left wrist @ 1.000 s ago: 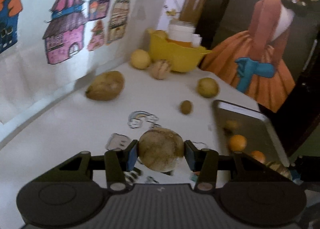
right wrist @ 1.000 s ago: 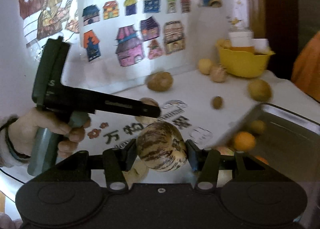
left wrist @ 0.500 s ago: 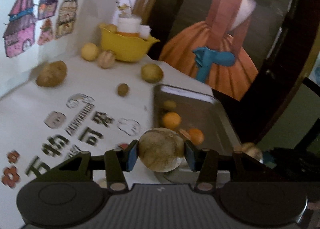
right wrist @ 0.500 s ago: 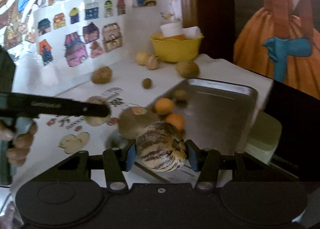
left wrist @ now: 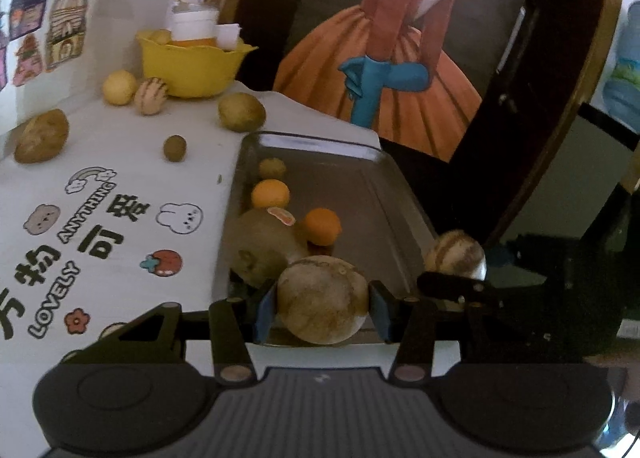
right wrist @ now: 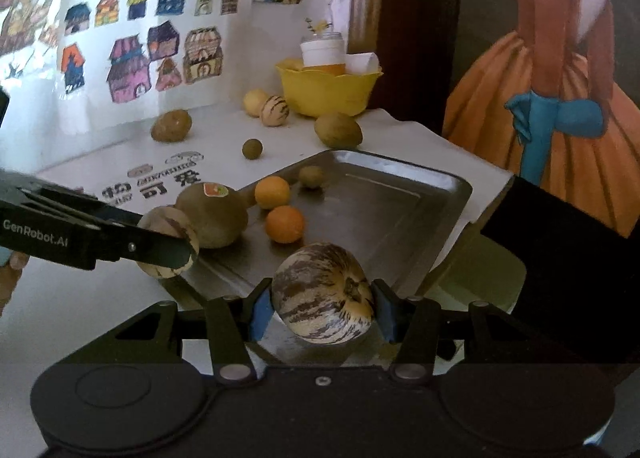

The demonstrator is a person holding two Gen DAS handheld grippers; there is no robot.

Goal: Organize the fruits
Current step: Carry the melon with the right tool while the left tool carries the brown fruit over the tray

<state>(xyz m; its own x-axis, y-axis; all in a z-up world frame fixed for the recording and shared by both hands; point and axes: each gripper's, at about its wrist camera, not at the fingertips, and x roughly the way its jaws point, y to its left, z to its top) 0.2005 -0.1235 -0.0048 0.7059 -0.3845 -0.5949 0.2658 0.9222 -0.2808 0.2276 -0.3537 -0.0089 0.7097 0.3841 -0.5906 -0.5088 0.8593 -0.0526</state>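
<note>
My left gripper (left wrist: 322,305) is shut on a pale, faintly striped round fruit (left wrist: 320,298) over the near edge of the metal tray (left wrist: 316,140). My right gripper (right wrist: 322,300) is shut on a brown-striped round fruit (right wrist: 320,294) above the tray's near right part (right wrist: 404,168). In the tray lie two oranges (right wrist: 272,192) (right wrist: 285,224), a big brownish fruit with a sticker (right wrist: 216,222) and a small brown one (right wrist: 311,177). Each gripper shows in the other's view, the left (right wrist: 168,246) and the right (left wrist: 456,262).
On the white cloth beyond the tray lie a potato-like fruit (left wrist: 42,136), a yellow fruit (left wrist: 119,87), a striped fruit (left wrist: 151,95), a greenish fruit (left wrist: 241,112) and a small brown one (left wrist: 175,147). A yellow bowl (left wrist: 192,66) with cups stands at the back corner.
Both grippers have carried their fruits from over the printed cloth to the right, and now hang over the tray's near end. Neither grip has changed.
</note>
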